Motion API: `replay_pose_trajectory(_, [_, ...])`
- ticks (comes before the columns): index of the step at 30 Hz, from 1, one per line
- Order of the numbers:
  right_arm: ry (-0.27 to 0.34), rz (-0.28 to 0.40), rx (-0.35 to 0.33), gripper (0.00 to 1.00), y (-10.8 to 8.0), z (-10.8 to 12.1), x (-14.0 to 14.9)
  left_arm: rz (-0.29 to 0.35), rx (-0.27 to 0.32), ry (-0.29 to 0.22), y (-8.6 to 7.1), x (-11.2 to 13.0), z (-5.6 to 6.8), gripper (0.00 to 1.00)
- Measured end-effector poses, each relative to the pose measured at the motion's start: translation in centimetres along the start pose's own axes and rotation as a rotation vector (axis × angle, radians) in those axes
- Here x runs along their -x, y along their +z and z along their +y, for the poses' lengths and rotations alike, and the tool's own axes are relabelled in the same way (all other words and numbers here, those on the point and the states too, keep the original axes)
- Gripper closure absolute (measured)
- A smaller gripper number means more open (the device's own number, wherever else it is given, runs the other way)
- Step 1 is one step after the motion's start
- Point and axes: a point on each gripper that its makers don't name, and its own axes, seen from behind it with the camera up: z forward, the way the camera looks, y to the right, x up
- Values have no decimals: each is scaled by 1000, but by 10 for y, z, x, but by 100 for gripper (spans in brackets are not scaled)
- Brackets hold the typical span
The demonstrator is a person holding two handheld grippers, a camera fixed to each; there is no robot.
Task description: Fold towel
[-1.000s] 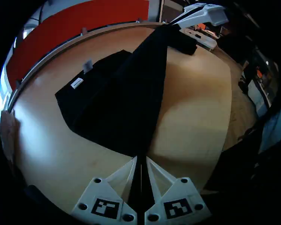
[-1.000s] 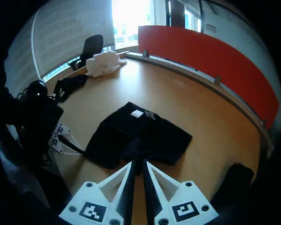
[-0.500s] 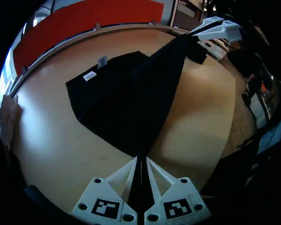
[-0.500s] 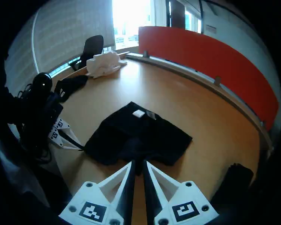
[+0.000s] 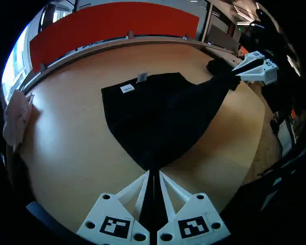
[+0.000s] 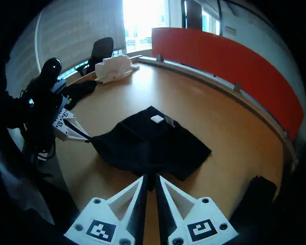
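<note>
Towel (image 5: 161,118) pinched in left gripper (image 5: 153,171) and right gripper (image 6: 150,176); jaws apparently closed.

Desk (image 5: 67,139): pale wooden top with a curved edge, bounded along its far side by a red screen (image 5: 112,24). Lying on it:

- a black towel (image 5: 153,118), spread near the middle with a white tag (image 5: 127,88) uppermost. Its far part lies flat on the wood and two near corners are raised off it.
- a heap of white cloth (image 6: 114,67) at one end, just beside a crumpled black cloth (image 6: 81,87).
- a dark bundle (image 6: 257,192) near the opposite edge, well apart from the towel.
</note>
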Motion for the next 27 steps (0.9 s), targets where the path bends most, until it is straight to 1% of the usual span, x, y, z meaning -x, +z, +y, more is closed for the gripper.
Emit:
replay_pose_trajectory(9, [6,-20,3,86,-1,1,11,63,-5,-66,-28,-26,-11,100])
replay_pose_trajectory(14, [13,-22,3,86,1,1,14,97,0,-103,-40,-41,-13,100])
replay_pose_trajectory(20, [24,-22,4,86,1,1,16,121,12,-152,-54,-51,-11,100])
replay_pose_trajectory(27, [35,-25,7,86,-2,3,19,123,22,-197,-66,-49,-7,100])
